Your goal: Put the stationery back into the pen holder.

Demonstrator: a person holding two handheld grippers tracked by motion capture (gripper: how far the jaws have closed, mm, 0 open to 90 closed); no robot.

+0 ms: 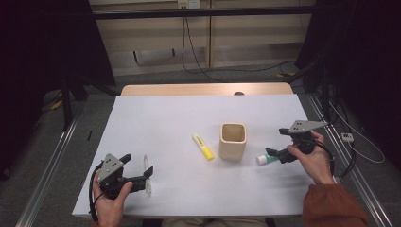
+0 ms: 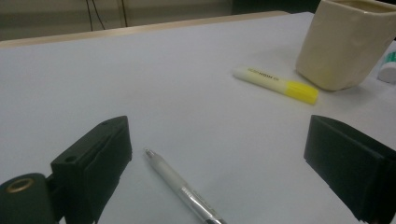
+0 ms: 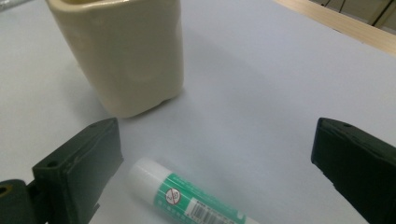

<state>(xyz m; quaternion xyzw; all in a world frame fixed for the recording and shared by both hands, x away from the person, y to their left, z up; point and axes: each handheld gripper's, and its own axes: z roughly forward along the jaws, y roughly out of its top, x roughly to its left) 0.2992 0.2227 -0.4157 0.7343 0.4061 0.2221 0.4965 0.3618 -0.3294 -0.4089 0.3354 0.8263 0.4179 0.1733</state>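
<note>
A cream square cup (image 1: 232, 141) (image 2: 345, 42) (image 3: 121, 51) stands upright mid-table. Left of it lies a yellow highlighter (image 1: 203, 146) (image 2: 275, 84). My left gripper (image 1: 138, 165) (image 2: 217, 135) is open near the front left, low over the table. A clear pen (image 1: 147, 176) (image 2: 182, 189) lies between its jaws, nearer the left one and untouched. My right gripper (image 1: 282, 144) (image 3: 217, 135) is open to the right of the cup. A green-and-white glue stick (image 1: 265, 159) (image 3: 187, 200) lies flat between its jaws, white cap toward the cup, and no pad presses on it.
A white sheet covers the table (image 1: 170, 118), and a wooden strip (image 1: 203, 89) shows along its far edge. Black cables (image 1: 198, 66) trail on the floor behind. Metal rails (image 1: 52, 156) run along both sides of the table.
</note>
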